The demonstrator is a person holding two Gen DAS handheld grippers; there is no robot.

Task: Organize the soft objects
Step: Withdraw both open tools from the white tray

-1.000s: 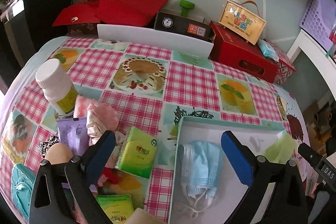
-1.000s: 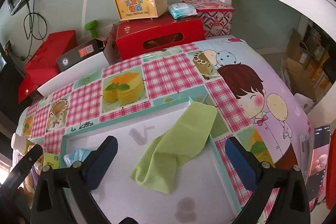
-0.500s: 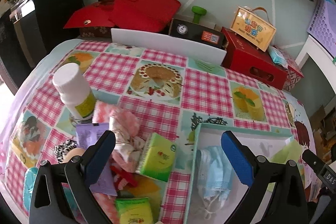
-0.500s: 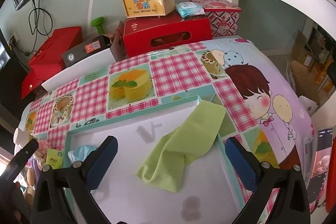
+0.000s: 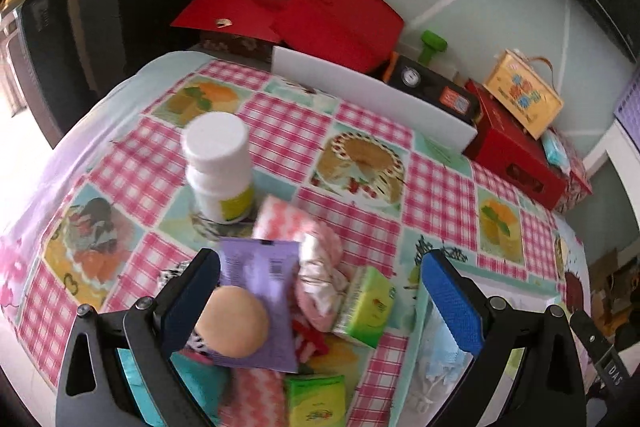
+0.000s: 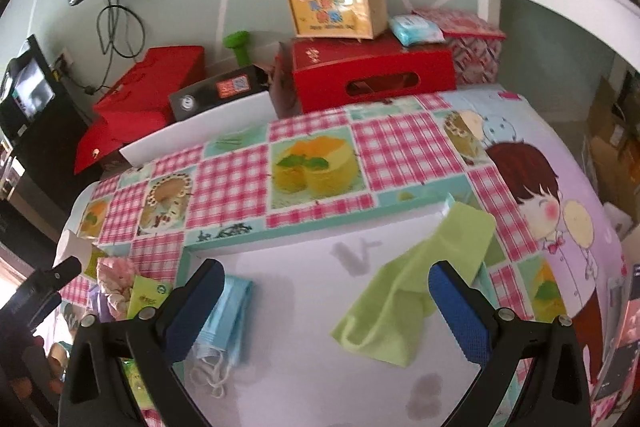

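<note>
The left hand-held gripper (image 5: 320,297) is hanging wide open over the pile; lower it squarely around the pink cloth (image 5: 320,267), avoiding the white bottle (image 5: 219,167) ahead-left.

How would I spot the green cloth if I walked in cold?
Find the white tray with the teal rim on the checked tablecloth. The cloth lies crumpled at its right side, draped over the rim. It is lime green; the tray's only other item is a pale blue mask.
</note>
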